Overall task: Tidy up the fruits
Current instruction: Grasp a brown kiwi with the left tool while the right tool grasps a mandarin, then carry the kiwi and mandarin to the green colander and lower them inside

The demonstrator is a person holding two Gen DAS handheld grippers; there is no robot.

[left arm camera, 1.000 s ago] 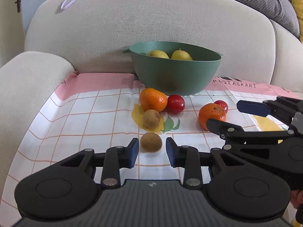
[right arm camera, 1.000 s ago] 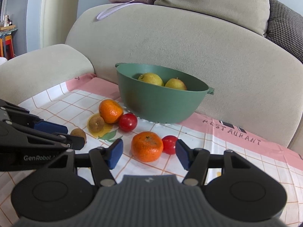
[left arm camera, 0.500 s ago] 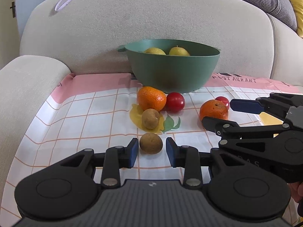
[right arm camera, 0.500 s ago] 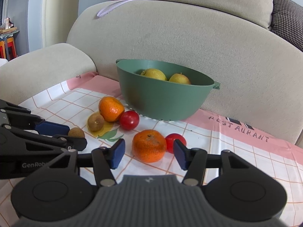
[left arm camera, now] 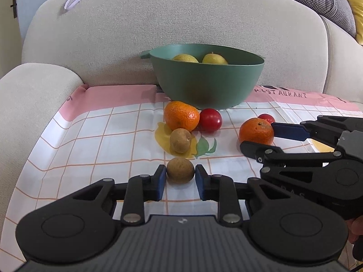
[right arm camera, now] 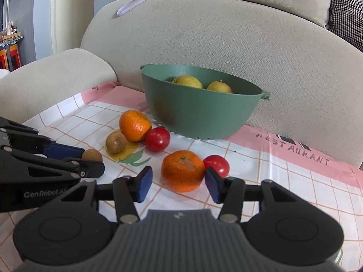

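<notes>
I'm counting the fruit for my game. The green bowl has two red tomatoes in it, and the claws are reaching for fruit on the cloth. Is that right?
Not quite. The green bowl holds two yellow fruits, not tomatoes; the right wrist view shows it. Both red tomatoes lie on the cloth. The rest is right: the left claw and right claw are reaching for fruit there.

Bowl [left arm camera: 208,83] sits on cloth [left arm camera: 95,133] at the sofa back [left arm camera: 172,22], two pears [left arm camera: 214,59] inside. Before it: orange [left arm camera: 181,115] touching tomato [left arm camera: 210,120], kiwi [left arm camera: 180,140] just in front. Nearer kiwi [left arm camera: 180,170] lies between left gripper [left arm camera: 179,179] fingers. Second orange [right arm camera: 182,170] lies to the right, between right gripper [right arm camera: 178,182] fingers, tomato [right arm camera: 217,165] behind it.
</notes>
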